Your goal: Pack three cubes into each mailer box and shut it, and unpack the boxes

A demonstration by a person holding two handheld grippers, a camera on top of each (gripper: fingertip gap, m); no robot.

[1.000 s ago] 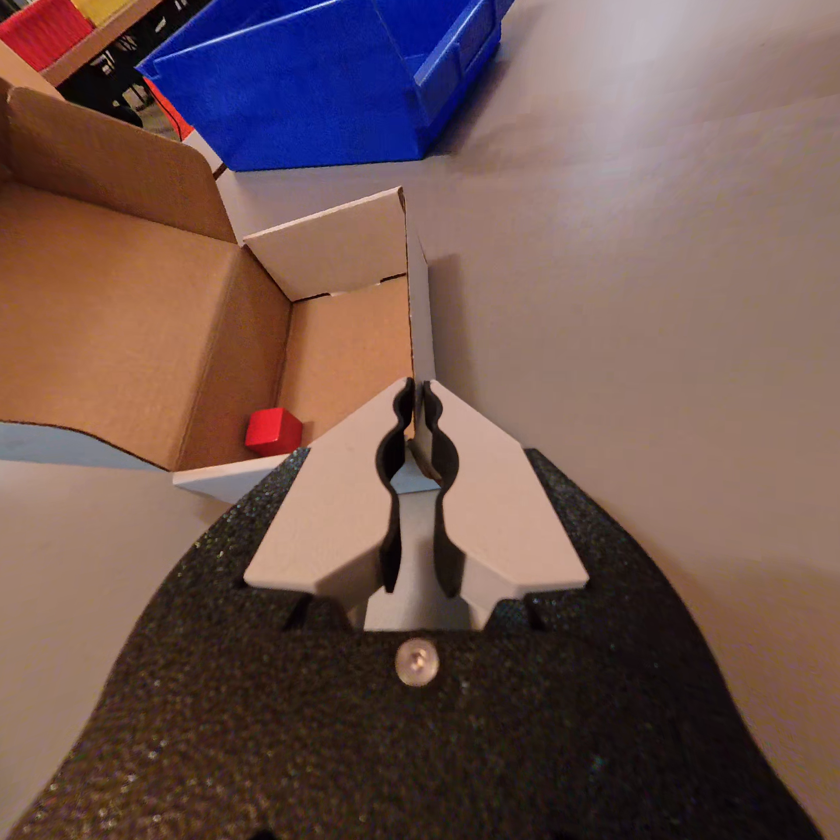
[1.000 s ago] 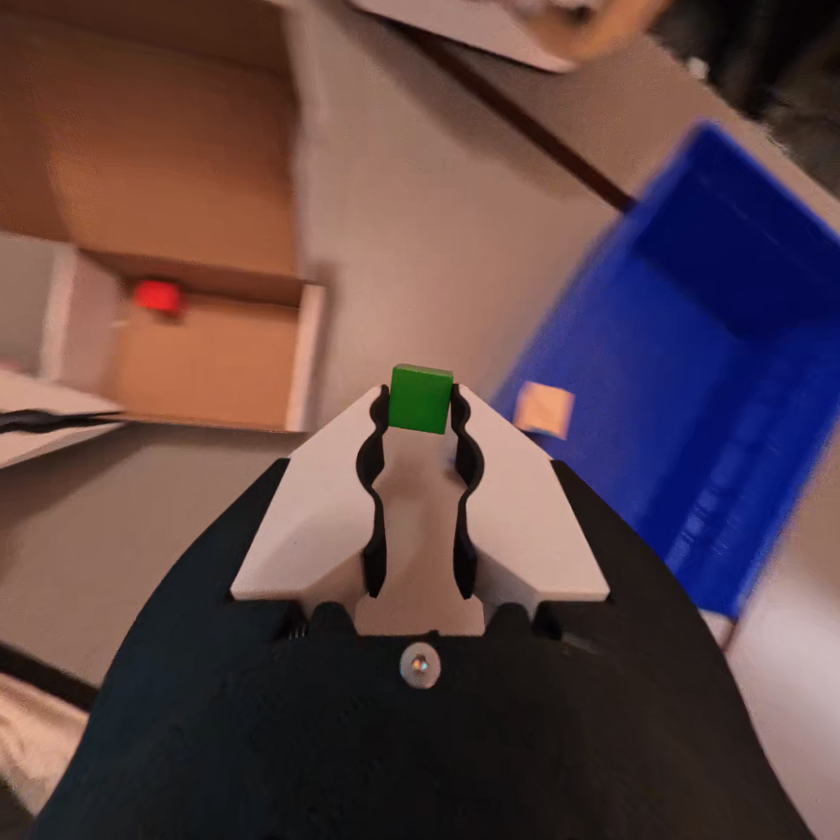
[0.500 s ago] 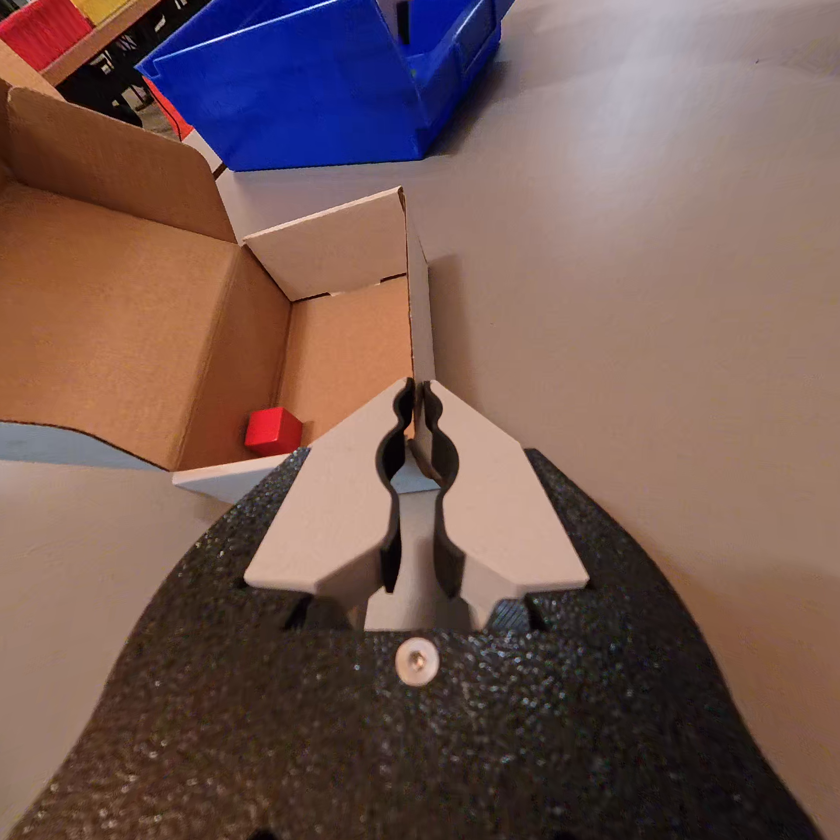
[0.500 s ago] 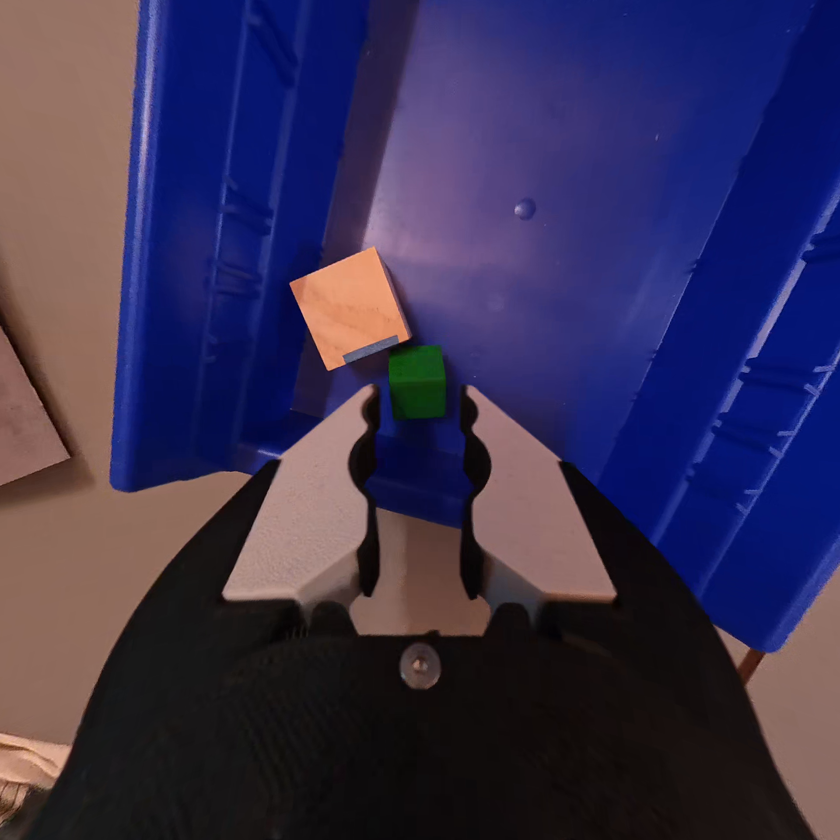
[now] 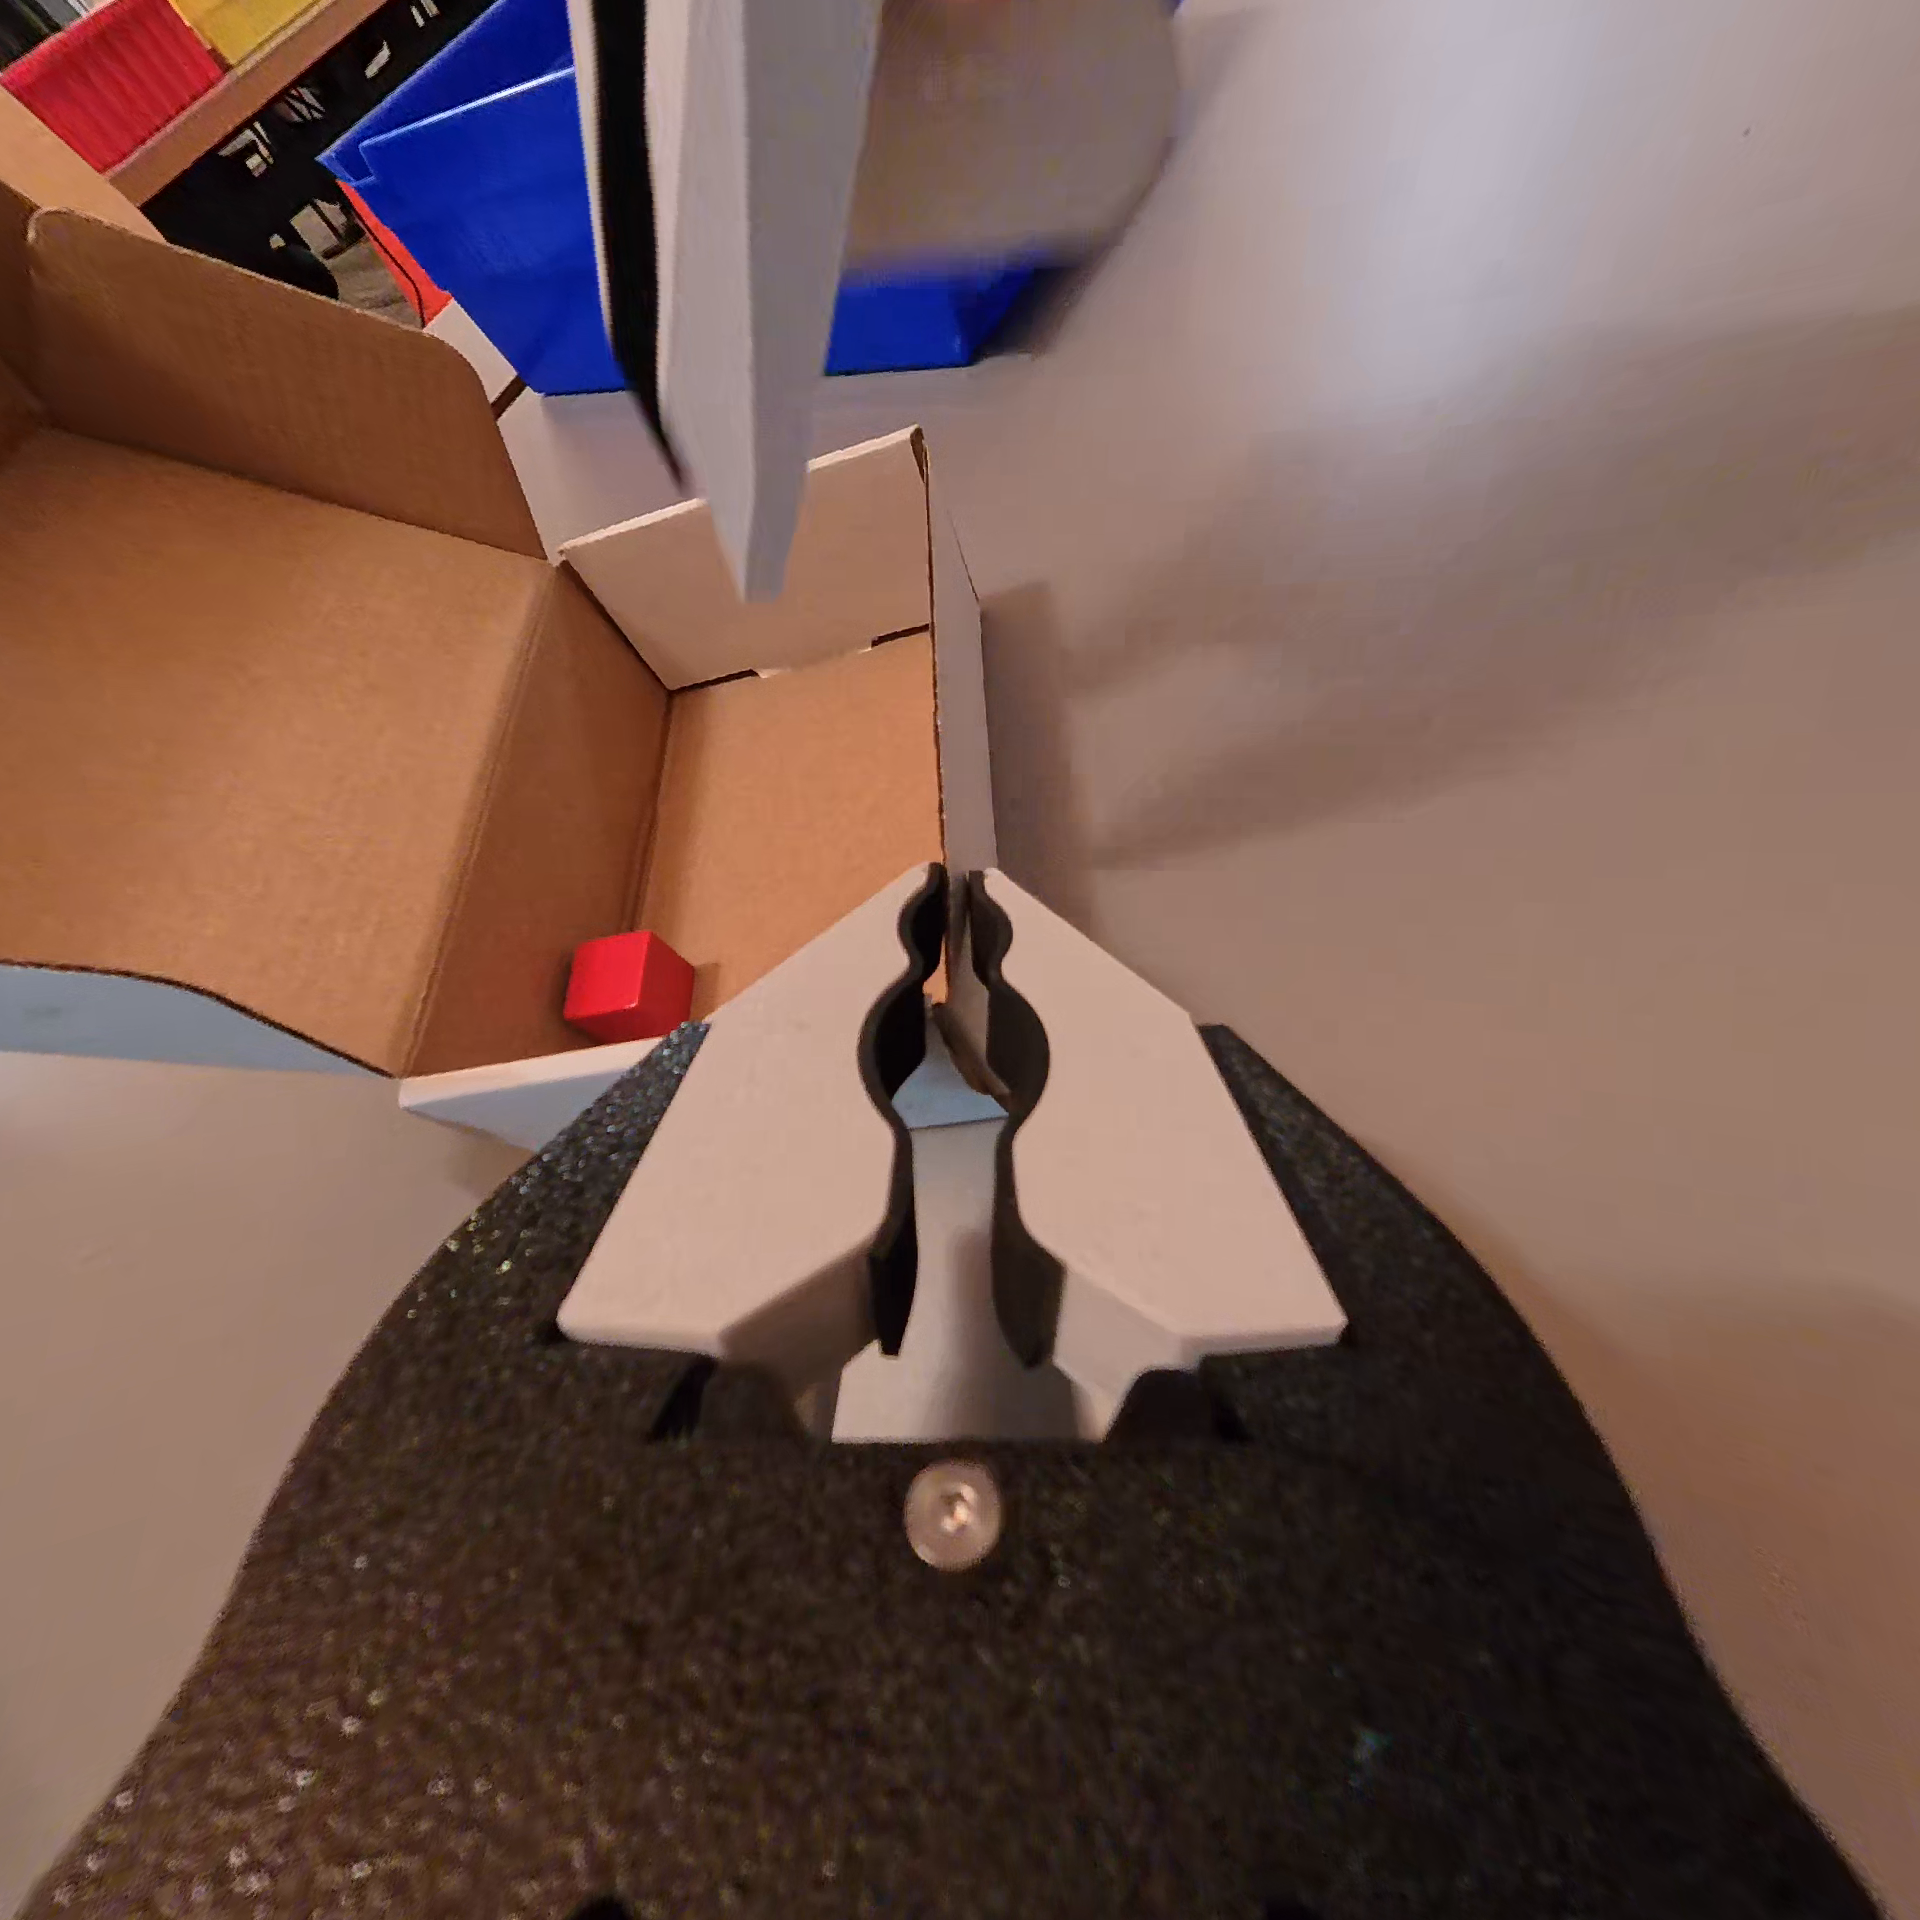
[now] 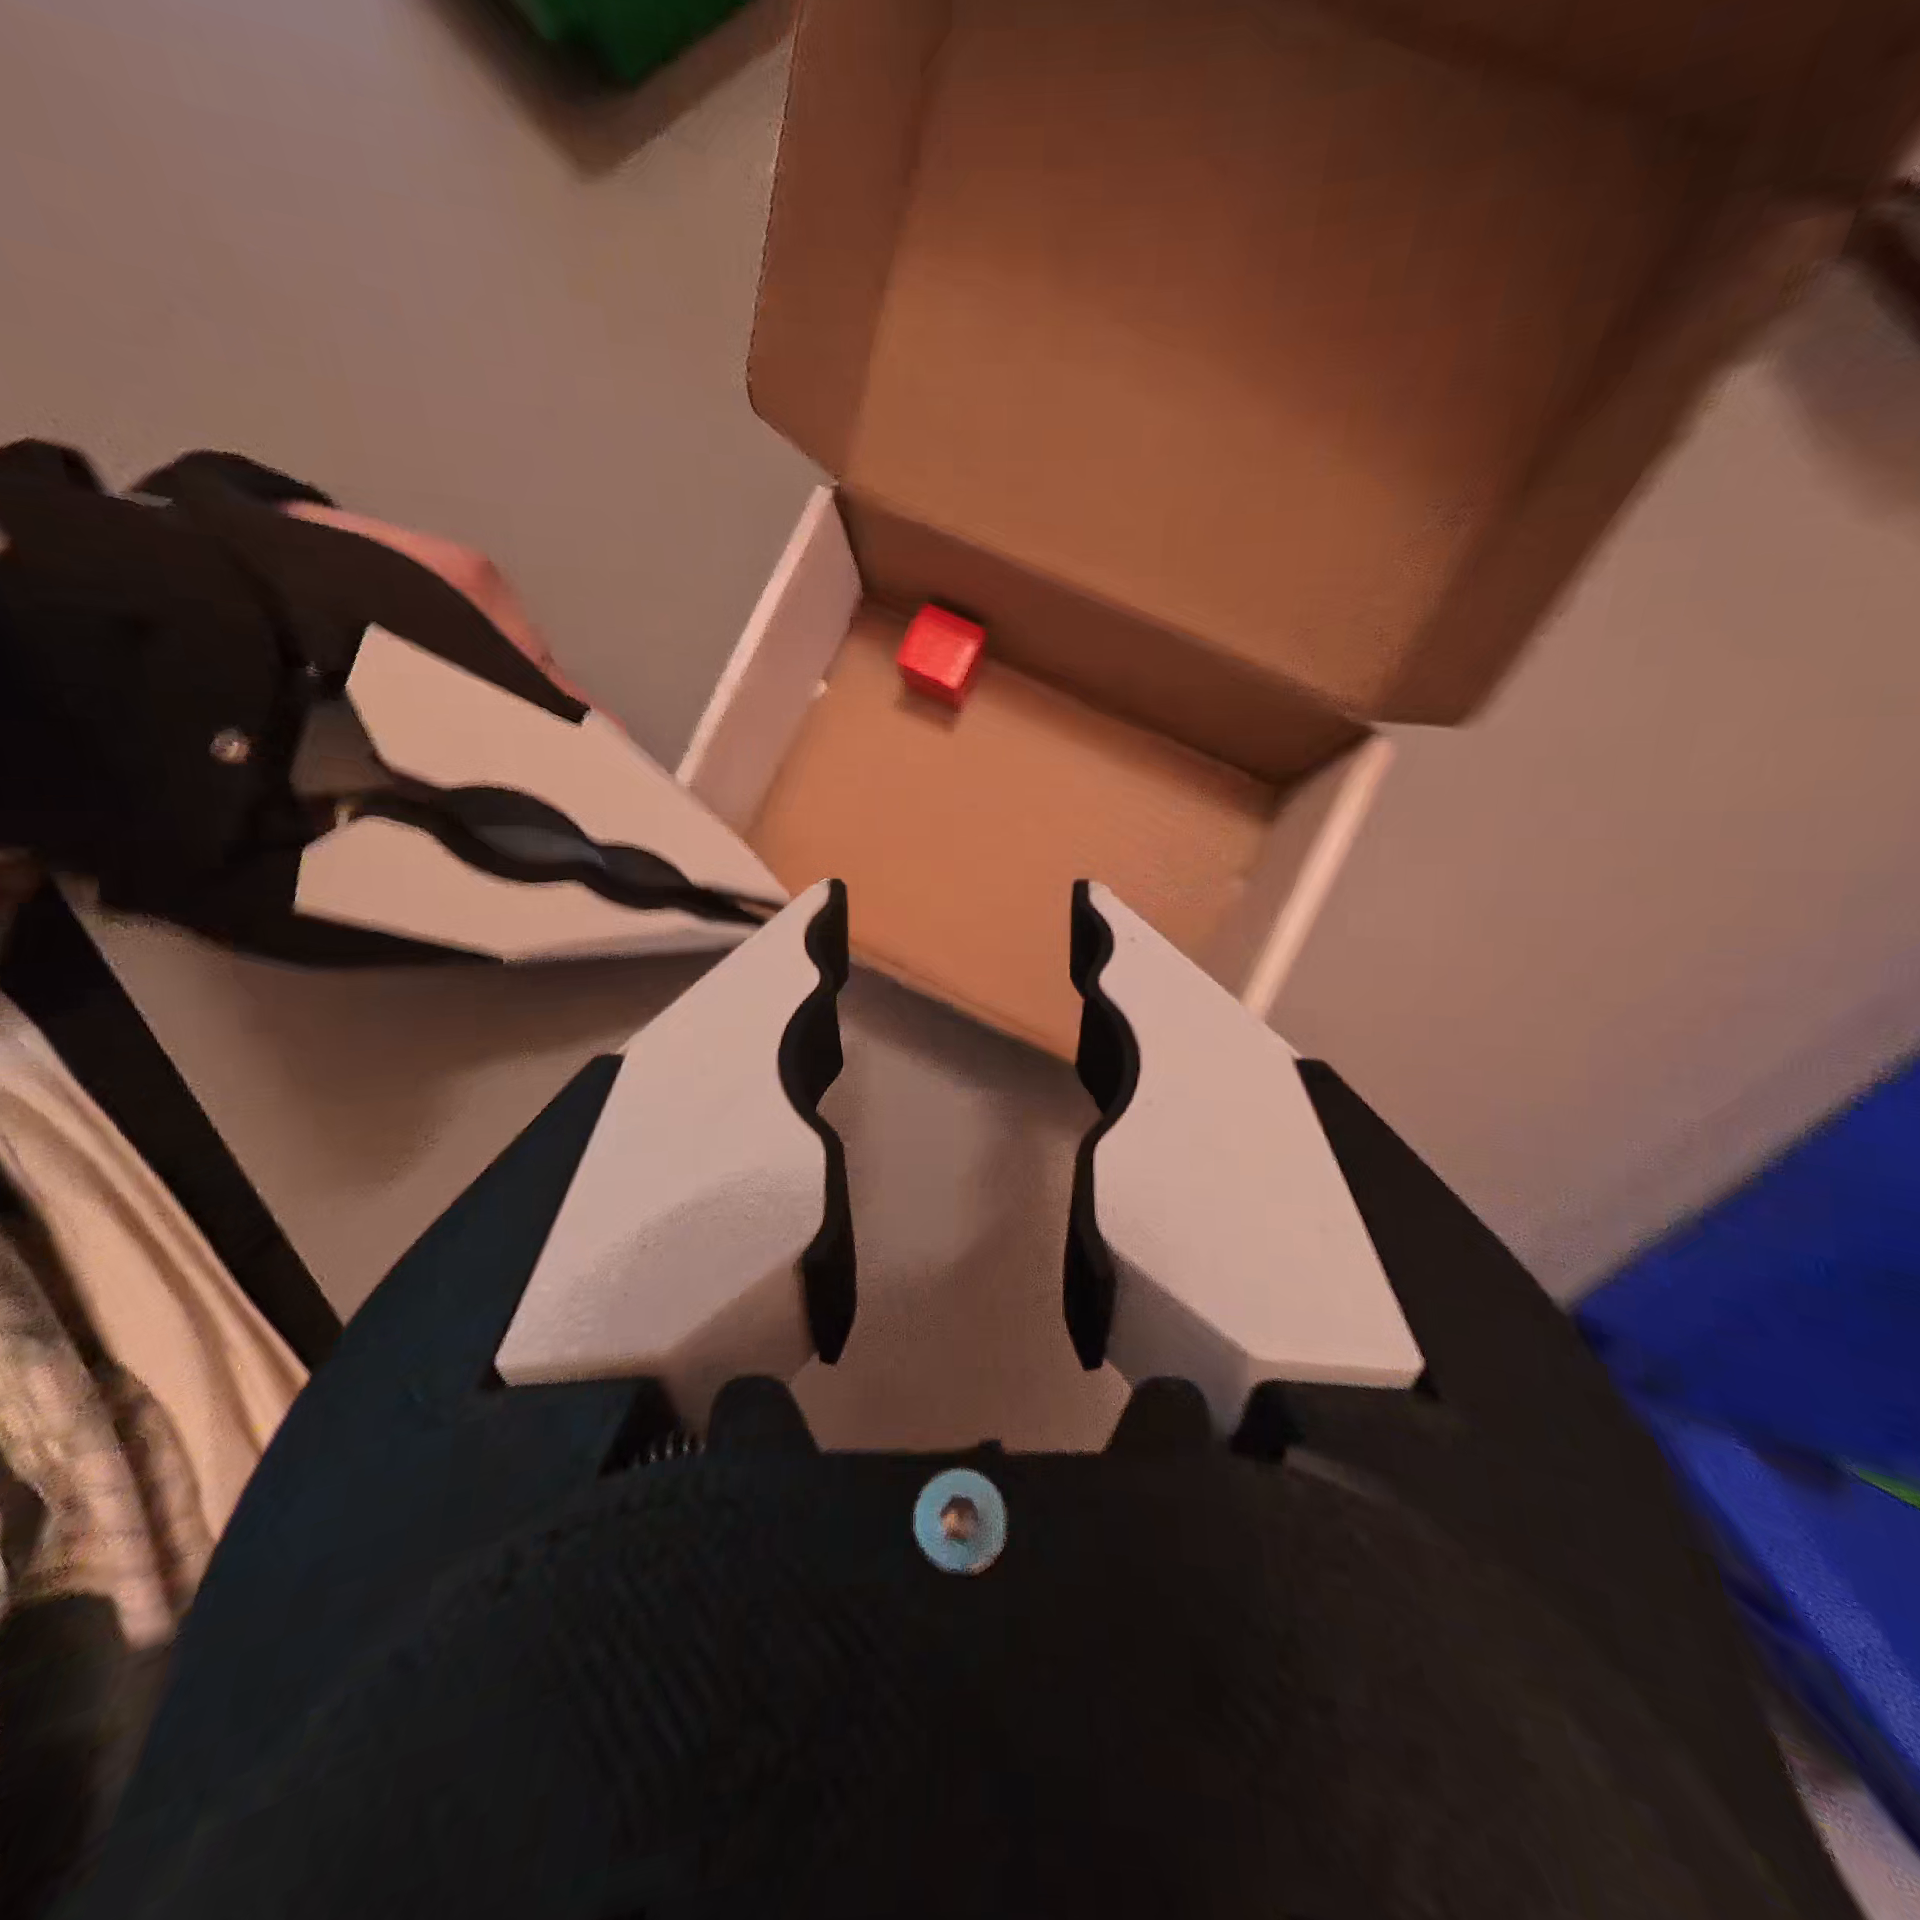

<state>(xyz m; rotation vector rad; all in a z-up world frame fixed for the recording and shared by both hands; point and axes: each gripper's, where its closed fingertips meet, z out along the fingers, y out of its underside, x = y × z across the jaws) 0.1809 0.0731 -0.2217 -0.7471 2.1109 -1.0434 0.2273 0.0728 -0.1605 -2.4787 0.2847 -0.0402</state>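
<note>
An open cardboard mailer box sits on the grey table with its lid folded back. One red cube lies in a corner of it. My left gripper is shut on the box's right side wall. My right gripper is open and empty, hovering over the box's near edge, with the red cube ahead of it. One of the right gripper's fingers hangs blurred over the box in the left wrist view. The left gripper shows at the left of the right wrist view.
A blue bin stands behind the box; it shows at the lower right of the right wrist view. Red and yellow bins sit on a shelf far back. A green thing lies blurred at the top edge. My left gripper's tips are some 8 centimeters from the red cube.
The right gripper carried a green cube to the blue bin, let it go beside a wooden cube, opened wider, and swung back over the box. The left gripper has kept its hold.
</note>
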